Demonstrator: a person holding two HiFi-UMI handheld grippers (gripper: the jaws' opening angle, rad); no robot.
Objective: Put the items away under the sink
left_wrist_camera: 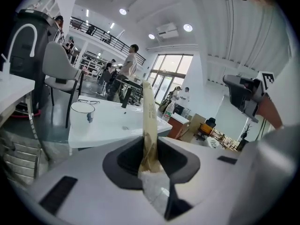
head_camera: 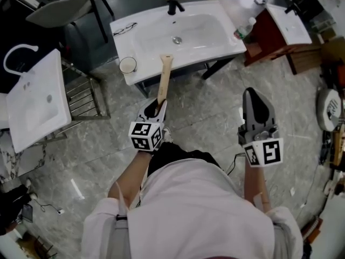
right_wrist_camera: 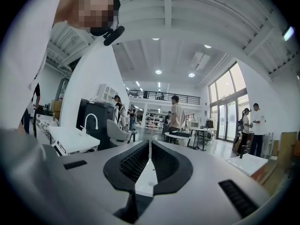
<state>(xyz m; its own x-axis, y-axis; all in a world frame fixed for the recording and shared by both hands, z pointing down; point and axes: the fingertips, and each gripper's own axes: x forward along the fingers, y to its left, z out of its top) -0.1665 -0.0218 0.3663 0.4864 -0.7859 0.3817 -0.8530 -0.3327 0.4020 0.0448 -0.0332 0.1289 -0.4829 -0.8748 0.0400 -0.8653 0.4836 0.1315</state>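
My left gripper (head_camera: 156,108) is shut on the lower end of a long flat tan stick (head_camera: 164,80). The stick points up and away toward the white sink (head_camera: 215,47) ahead of me. In the left gripper view the stick (left_wrist_camera: 149,125) stands upright between the dark pads, with the sink top (left_wrist_camera: 112,123) behind it. My right gripper (head_camera: 255,99) hovers over the marble floor to the right of the sink's corner. Its jaws meet with nothing between them (right_wrist_camera: 149,146). It also shows at the right of the left gripper view (left_wrist_camera: 241,93). The space under the sink is hidden from above.
On the sink stand a white cup (head_camera: 128,65), a pair of glasses (head_camera: 124,29) and a black faucet (head_camera: 173,3). A plastic bottle (head_camera: 243,29) stands by its right corner. A second white sink (head_camera: 38,99) on a metal rack (head_camera: 86,96) stands to the left. People stand in the background.
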